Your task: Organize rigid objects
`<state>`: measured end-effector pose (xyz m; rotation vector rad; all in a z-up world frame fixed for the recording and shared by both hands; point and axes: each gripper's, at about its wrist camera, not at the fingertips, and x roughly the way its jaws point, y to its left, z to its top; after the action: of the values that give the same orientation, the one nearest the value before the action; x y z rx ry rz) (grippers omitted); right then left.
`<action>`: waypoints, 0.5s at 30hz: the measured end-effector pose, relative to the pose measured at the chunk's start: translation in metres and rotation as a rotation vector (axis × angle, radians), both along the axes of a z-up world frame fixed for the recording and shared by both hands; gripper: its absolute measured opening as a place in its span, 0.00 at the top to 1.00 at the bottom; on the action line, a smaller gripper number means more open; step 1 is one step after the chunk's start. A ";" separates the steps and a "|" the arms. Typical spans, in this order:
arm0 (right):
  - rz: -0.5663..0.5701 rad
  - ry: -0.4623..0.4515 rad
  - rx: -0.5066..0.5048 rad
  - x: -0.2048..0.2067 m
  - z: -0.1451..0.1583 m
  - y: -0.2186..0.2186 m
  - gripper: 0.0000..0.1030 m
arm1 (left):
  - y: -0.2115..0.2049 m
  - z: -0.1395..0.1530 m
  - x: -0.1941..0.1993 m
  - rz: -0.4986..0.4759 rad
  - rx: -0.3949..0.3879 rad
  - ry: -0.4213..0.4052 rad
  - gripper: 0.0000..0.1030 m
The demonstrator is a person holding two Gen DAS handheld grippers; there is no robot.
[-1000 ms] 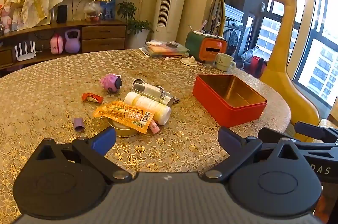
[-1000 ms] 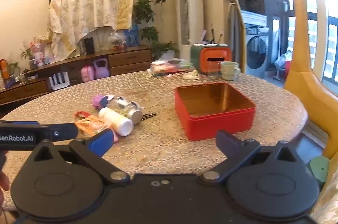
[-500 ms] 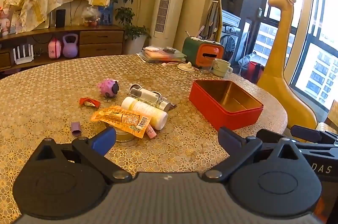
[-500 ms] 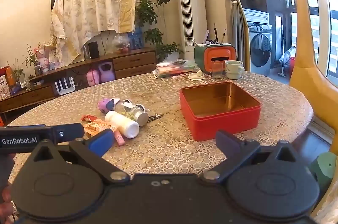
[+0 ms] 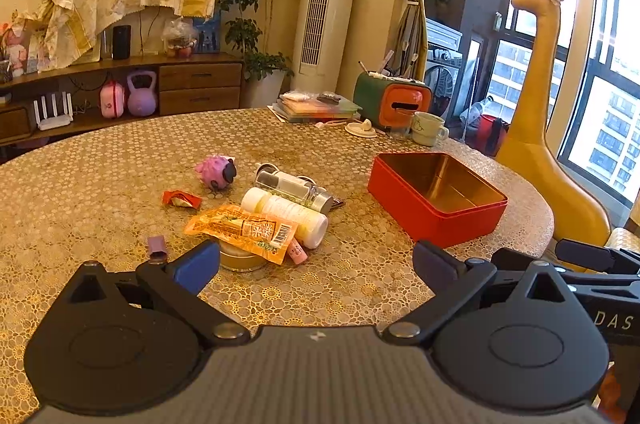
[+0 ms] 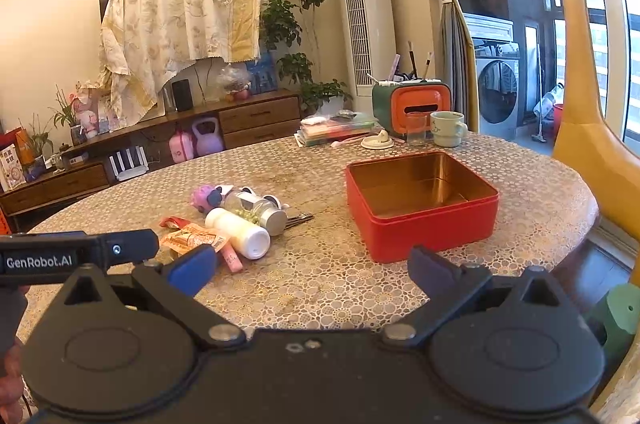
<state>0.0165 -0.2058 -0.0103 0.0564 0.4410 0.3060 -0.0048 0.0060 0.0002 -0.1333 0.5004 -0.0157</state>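
A red tin box (image 5: 436,200) (image 6: 420,204) stands open and empty on the round table. Left of it lies a small pile: a white bottle (image 5: 286,212) (image 6: 238,232), a clear jar with a silver cap (image 5: 296,186) (image 6: 258,210), an orange snack packet (image 5: 242,230) (image 6: 194,238) over a round gold tin (image 5: 240,258), a pink fuzzy toy (image 5: 216,171) (image 6: 205,198), a red wrapper (image 5: 180,199), a pink tube (image 6: 232,258) and a small purple piece (image 5: 156,248). My left gripper (image 5: 316,264) is open, short of the pile. My right gripper (image 6: 312,270) is open, near the table's front edge.
At the far side of the table (image 5: 100,184) stand a green-and-orange holder (image 5: 392,98), a mug (image 5: 428,128), a glass (image 6: 416,128) and stacked books (image 5: 312,106). A tall yellow giraffe figure (image 5: 548,144) rises at the right. The left gripper's body (image 6: 76,254) crosses the right wrist view.
Both grippers have drawn back and lifted a little, so the table's things look farther away. Both stay open and nothing on the table has moved.
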 end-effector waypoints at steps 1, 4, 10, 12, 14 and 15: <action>0.001 0.002 0.000 0.000 -0.001 0.000 0.01 | 0.000 0.000 0.000 -0.001 0.003 0.002 0.00; 0.007 0.002 0.004 0.000 -0.001 0.000 0.02 | 0.000 0.001 0.000 -0.005 -0.008 0.012 0.00; 0.016 -0.025 -0.013 -0.003 0.000 0.003 0.02 | 0.003 0.002 -0.002 0.031 0.004 -0.009 0.00; 0.016 -0.026 -0.018 -0.003 -0.001 0.004 0.02 | 0.005 0.002 -0.002 0.034 -0.003 -0.007 0.00; 0.022 -0.024 -0.017 -0.003 0.000 0.005 0.02 | 0.005 0.002 -0.002 0.038 0.001 -0.008 0.00; 0.023 -0.024 -0.020 -0.003 0.000 0.006 0.02 | 0.005 0.002 -0.002 0.039 0.006 -0.009 0.00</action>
<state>0.0131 -0.2002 -0.0107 0.0285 0.4211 0.3244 -0.0070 0.0115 0.0024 -0.1374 0.4883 0.0231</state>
